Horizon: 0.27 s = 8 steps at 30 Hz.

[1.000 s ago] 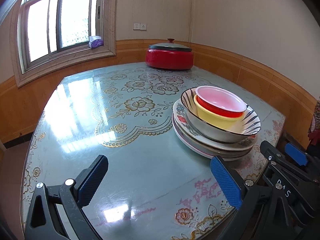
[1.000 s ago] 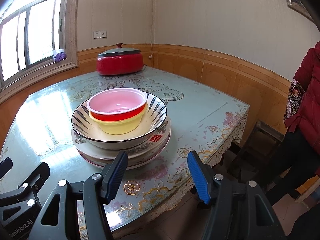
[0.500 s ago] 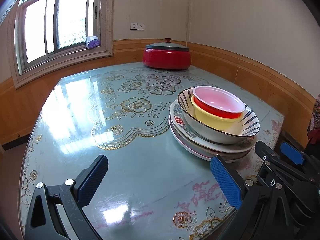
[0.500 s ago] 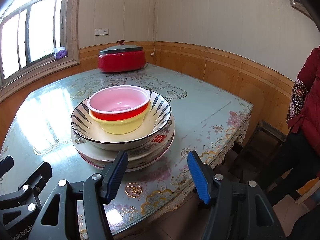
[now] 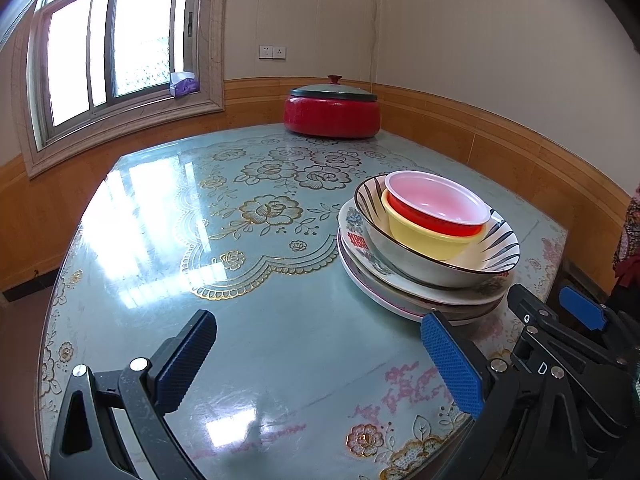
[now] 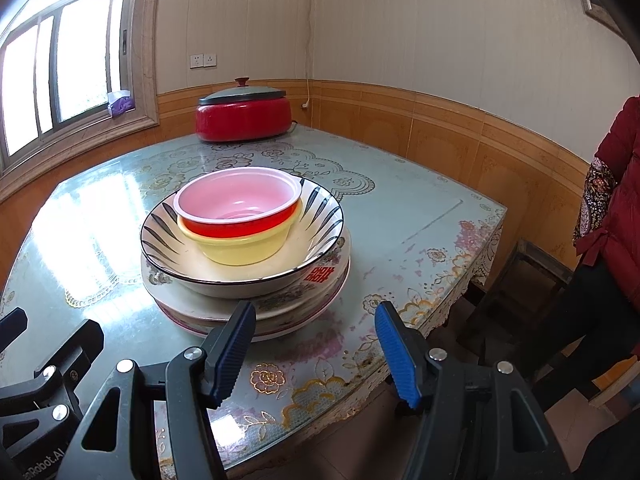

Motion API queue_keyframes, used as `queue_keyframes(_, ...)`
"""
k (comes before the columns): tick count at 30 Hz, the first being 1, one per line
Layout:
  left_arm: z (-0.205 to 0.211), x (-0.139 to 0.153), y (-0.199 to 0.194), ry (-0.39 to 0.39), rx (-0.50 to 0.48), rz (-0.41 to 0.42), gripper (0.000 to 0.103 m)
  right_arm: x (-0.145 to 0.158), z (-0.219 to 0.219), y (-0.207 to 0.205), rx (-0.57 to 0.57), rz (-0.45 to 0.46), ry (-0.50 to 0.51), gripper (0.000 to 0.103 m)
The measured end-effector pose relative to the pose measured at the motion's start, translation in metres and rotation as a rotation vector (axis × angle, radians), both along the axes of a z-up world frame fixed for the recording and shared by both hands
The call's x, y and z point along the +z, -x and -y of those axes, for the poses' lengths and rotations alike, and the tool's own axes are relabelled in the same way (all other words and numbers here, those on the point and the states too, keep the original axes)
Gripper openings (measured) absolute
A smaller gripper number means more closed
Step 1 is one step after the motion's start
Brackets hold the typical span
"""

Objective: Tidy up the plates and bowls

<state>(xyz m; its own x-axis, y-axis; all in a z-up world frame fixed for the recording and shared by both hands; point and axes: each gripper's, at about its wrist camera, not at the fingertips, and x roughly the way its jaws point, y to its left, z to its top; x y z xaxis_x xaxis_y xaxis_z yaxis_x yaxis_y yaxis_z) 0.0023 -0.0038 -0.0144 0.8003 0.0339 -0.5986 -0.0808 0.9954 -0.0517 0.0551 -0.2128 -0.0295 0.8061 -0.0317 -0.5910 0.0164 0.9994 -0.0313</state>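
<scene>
Both tools are hanging spread and empty just in front of the stack: left tool (image 5: 316,364), right tool (image 6: 316,354). Plates (image 6: 288,312) are sitting piled on the counter (image 6: 420,216), striped bowl (image 6: 320,216) on them, yellow bowl (image 6: 244,250) and red bowl (image 6: 240,204) nesting inside. Stacking is looking done; nothing is lying loose beyond it, only a red pot (image 6: 244,118) at the far edge.

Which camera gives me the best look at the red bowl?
The right wrist view: the red bowl sits near centre, its pink inside and red band clear, nested in the yellow bowl. The left wrist view shows it off to the right, more side-on.
</scene>
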Motion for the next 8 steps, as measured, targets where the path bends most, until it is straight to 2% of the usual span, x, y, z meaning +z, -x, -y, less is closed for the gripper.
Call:
queue_keyframes(4,-0.0006,-0.0023,-0.0007,0.006,-0.002,-0.006,0.095,-0.0009,-0.0006,0.0001,-0.001,-0.002,-0.002,0.063)
queue_keyframes(8,-0.0025,-0.0039,-0.0014,0.016,-0.005,-0.015,0.095,-0.0012,-0.0009,0.0002,-0.001,-0.001,-0.002,0.063)
